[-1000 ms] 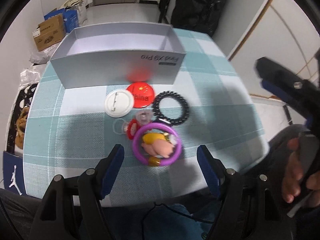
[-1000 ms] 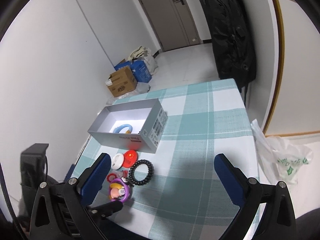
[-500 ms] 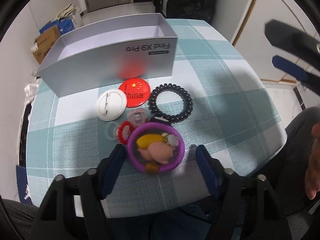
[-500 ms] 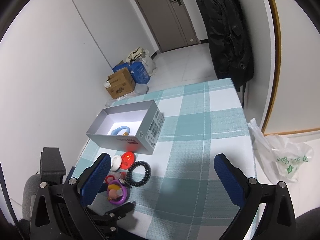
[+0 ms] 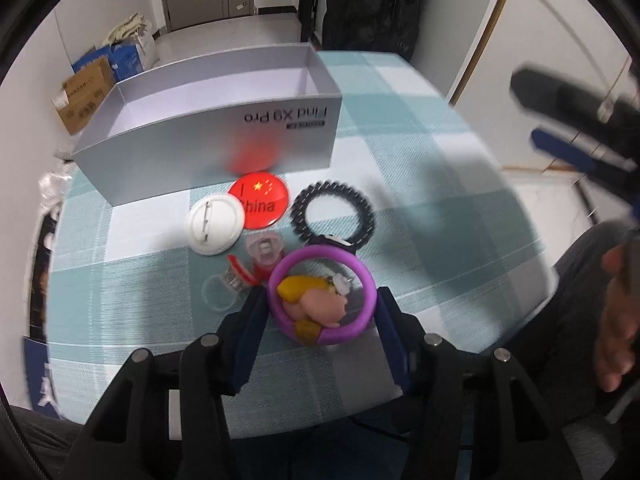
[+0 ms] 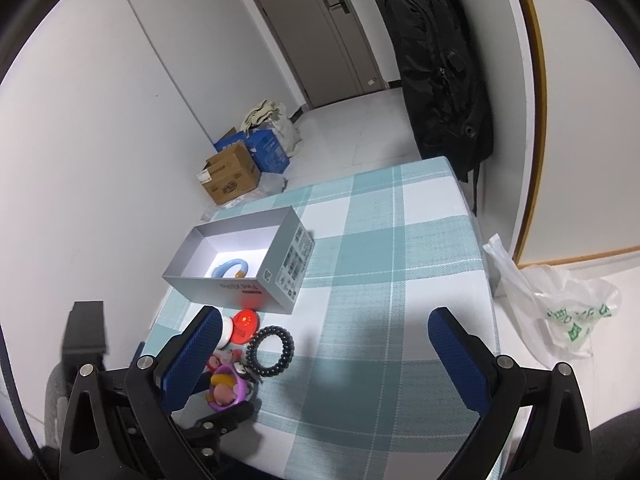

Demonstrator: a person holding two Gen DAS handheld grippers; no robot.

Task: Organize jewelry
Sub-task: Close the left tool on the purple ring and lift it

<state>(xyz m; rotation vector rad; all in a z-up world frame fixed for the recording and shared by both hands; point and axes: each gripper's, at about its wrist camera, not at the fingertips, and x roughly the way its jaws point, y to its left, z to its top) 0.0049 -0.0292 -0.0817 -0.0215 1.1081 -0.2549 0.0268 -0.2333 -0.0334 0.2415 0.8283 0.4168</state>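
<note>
A purple bracelet (image 5: 362, 280) with a pink and yellow charm lies on the checked tablecloth (image 5: 420, 208), between the fingers of my left gripper (image 5: 322, 300). Its jaws are closing, and the pads stand close against both sides of the ring. Just beyond lie a black bead bracelet (image 5: 299, 216), a red badge (image 5: 260, 200), a white badge (image 5: 214, 224) and small red and clear pieces (image 5: 264, 248). Behind them stands the open grey box (image 5: 200, 152), with a blue ring (image 6: 228, 266) inside. My right gripper (image 6: 324, 320) hangs open and empty above the table.
The near table edge runs just below the left fingers. The person's hand (image 5: 616, 320) shows at the right. On the floor are cardboard boxes (image 6: 230, 178), a black bag (image 6: 440, 80) by the wall and a plastic bag (image 6: 560, 312).
The left gripper's jaws have narrowed from wide apart to close around the purple bracelet. The right gripper has stayed open and almost still.
</note>
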